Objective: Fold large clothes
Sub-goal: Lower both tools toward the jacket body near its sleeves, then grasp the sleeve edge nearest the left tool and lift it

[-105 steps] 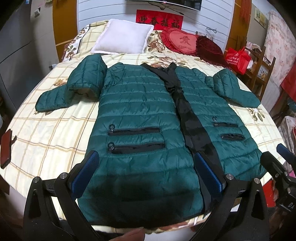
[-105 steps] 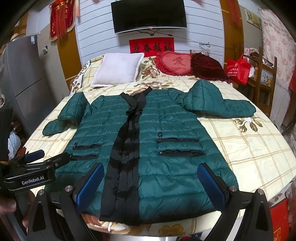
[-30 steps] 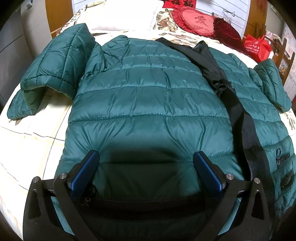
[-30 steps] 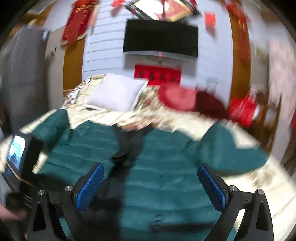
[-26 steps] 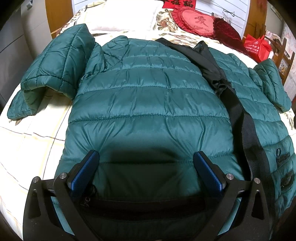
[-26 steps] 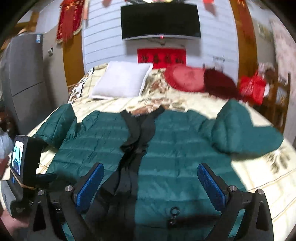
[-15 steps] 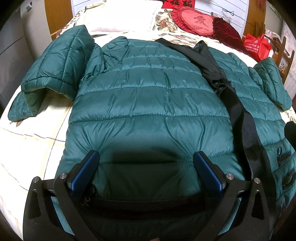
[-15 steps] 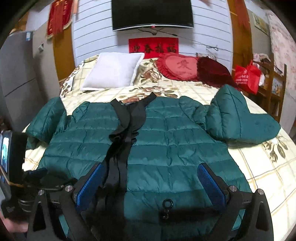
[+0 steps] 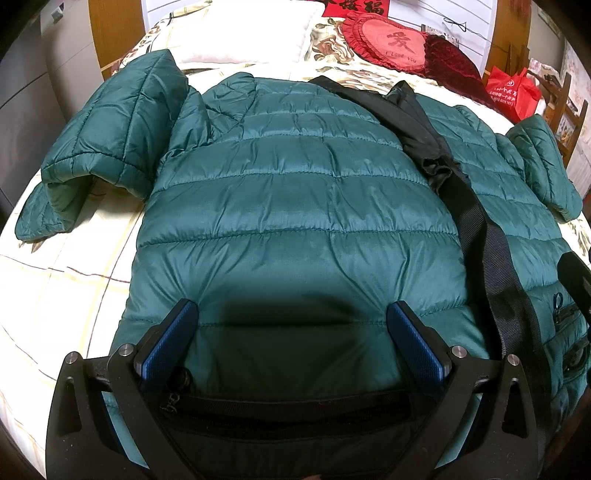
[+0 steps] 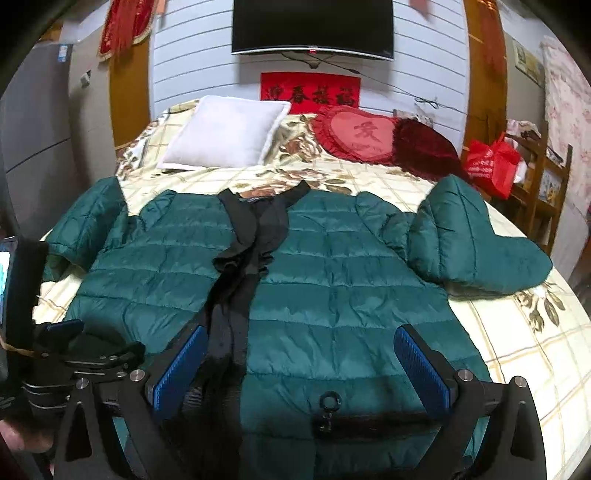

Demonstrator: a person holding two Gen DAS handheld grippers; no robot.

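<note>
A dark green quilted puffer coat point(image 9: 295, 206) with a black front band point(image 9: 476, 236) lies front-up on the bed, both sleeves bent. It also shows in the right wrist view point(image 10: 332, 280). My left gripper point(image 9: 293, 339) is open, low over the coat's left front panel just above a black zip pocket point(image 9: 288, 410). My right gripper point(image 10: 301, 363) is open over the coat's right front, its left finger by the black band point(image 10: 236, 295), a zip pull point(image 10: 330, 400) between the fingers. The left gripper body point(image 10: 74, 362) shows at the left of the right wrist view.
The bed has a cream checked floral cover point(image 10: 517, 332). A white pillow point(image 10: 225, 134), a red heart cushion point(image 10: 358, 134) and a dark red cushion point(image 10: 424, 151) lie at the head. A red bag point(image 10: 493, 164) and wooden chair stand right. A TV point(image 10: 312, 27) hangs above.
Both grippers have moved from the hem up over the coat's middle. In the last second the right gripper swung down and settled low over the coat; the left barely moved.
</note>
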